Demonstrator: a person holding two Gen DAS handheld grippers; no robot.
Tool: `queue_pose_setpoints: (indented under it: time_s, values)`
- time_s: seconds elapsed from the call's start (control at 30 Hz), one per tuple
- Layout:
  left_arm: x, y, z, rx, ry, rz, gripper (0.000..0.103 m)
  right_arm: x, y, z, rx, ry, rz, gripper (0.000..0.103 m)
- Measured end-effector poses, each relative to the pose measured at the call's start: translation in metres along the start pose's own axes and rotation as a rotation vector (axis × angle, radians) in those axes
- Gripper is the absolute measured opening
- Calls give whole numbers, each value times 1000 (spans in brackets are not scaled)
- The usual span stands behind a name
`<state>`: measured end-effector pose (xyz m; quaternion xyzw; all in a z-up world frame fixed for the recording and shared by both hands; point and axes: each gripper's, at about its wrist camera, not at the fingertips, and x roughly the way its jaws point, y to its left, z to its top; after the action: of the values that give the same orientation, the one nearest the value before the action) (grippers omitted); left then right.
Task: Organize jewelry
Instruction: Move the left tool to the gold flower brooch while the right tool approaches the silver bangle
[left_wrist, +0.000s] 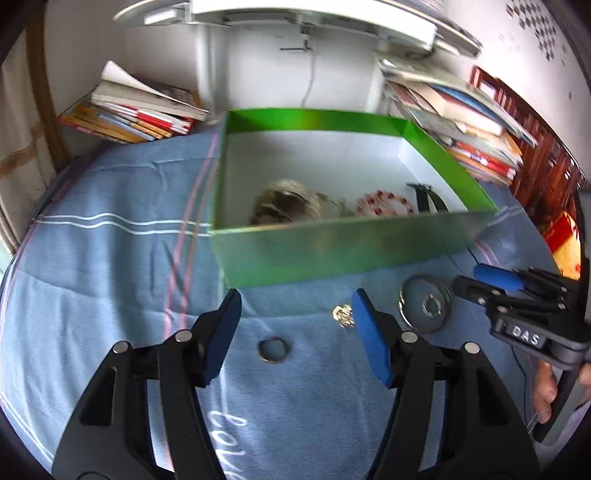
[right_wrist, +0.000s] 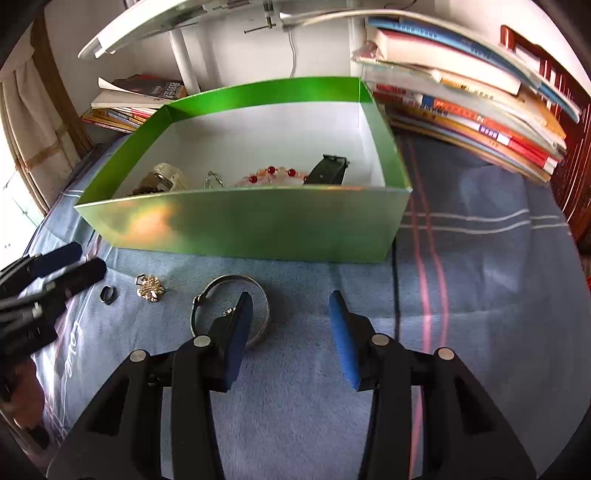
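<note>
The green box (right_wrist: 258, 229) stood open-topped on the blue cloth (right_wrist: 480, 295) covering the counter, its near wall facing both grippers; inside lay a red-and-pale bead bracelet (right_wrist: 273, 175), a dark strap piece (right_wrist: 328, 170), a small chain (right_wrist: 214, 180) and a greyish lump (right_wrist: 166, 177) at the box's left end; stacks of books (right_wrist: 480, 110) crowded the box's right rear corner, and another pile (left_wrist: 129, 114) lay behind its left corner; right of the box the cloth lay bare and wide; in front of the near wall sat a small ring (left_wrist: 273, 350), a gold brooch (left_wrist: 343, 314) and a silver bangle (left_wrist: 424, 303), all apart from the box; the left gripper (left_wrist: 295, 332) pointed toward the near wall, jaws spread wide and holding nothing, the ring between them and the brooch just beside the right pad; the right gripper (right_wrist: 291, 332) was likewise spread and empty, its left finger overlapping the bangle, a hand (left_wrist: 546, 391) gripping its handle
</note>
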<state>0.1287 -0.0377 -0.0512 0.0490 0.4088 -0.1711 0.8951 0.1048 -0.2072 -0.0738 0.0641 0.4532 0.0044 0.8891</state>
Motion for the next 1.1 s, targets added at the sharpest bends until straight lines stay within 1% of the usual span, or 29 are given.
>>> queue_pose_setpoints:
  time_s: [0.07, 0.17, 0.27, 0.43, 0.5, 0.53, 0.57, 0.63, 0.7, 0.8, 0.93, 1.1]
  values:
    - [7, -13, -4, 51, -2, -12, 62, 5, 3, -2, -9, 2, 1, 43]
    - [15, -27, -7, 109, -9, -14, 62, 11, 6, -7, -29, 5, -46, 43]
    - [22, -32, -10, 130, -4, -9, 62, 13, -1, -8, -6, -10, -77, 43]
    - [34, -25, -12, 99, 29, 3, 62, 14, -15, -8, 43, -34, -93, 43]
    - [39, -20, -12, 75, 48, 14, 60, 13, -20, -7, 63, -46, -101, 43]
    - [40, -16, -12, 57, 52, 24, 57, 13, -23, -7, 76, -51, -108, 43]
    - [41, -13, -12, 44, 53, 37, 54, 13, -25, -6, 84, -56, -116, 43]
    - [41, -5, -11, 9, 47, 55, 54, 9, -32, -6, 111, -76, -135, 43]
    - [40, -1, -11, -13, 46, 44, 54, 6, -36, -5, 128, -85, -135, 43]
    - [40, -2, -11, -2, 50, 30, 54, 6, -35, -5, 120, -82, -110, 43]
    - [41, -7, -13, 25, 56, 24, 54, 8, -26, -6, 79, -76, -110, 43]
    - [42, -9, -13, 28, 58, 21, 54, 13, -23, -7, 68, -62, -119, 43]
